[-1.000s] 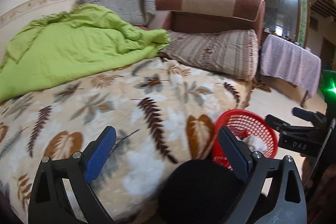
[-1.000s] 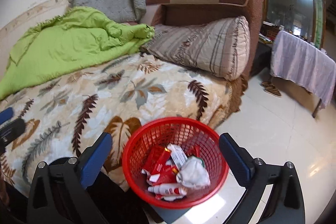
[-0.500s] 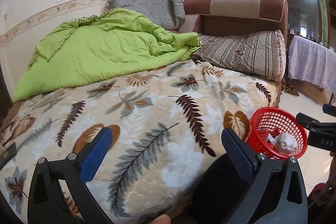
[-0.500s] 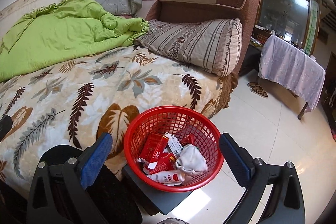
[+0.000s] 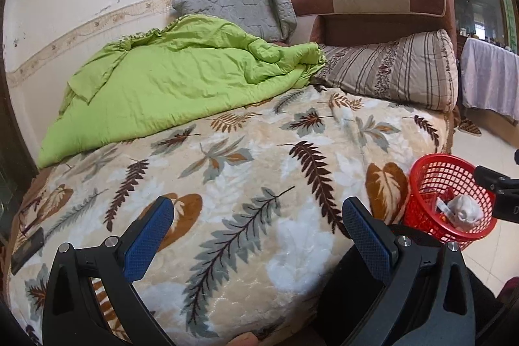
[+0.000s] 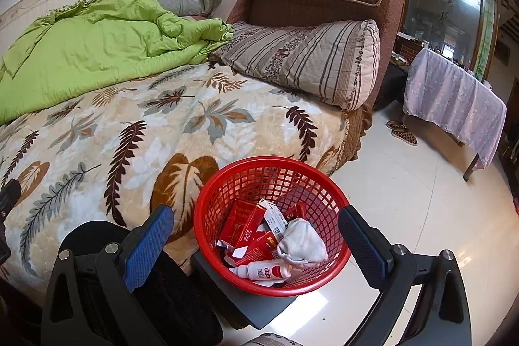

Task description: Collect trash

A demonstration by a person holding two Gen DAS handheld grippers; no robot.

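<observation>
The right gripper [image 6: 256, 235] is spread wide and empty, with the red basket [image 6: 211, 216] of trash sitting lower centre between its fingers, so it is judged the nearer; the left gripper [image 5: 258, 229], equally wide and empty, faces the leaf-print blanket [image 5: 243, 151], basket at lower right of its frame

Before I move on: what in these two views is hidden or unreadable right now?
- Red basket bottom, right wrist view: covered by red cartons and a grey wad.
- Dark flat object on the bed, left wrist view: near the edge, unidentifiable.
- White tube label: too small.
</observation>
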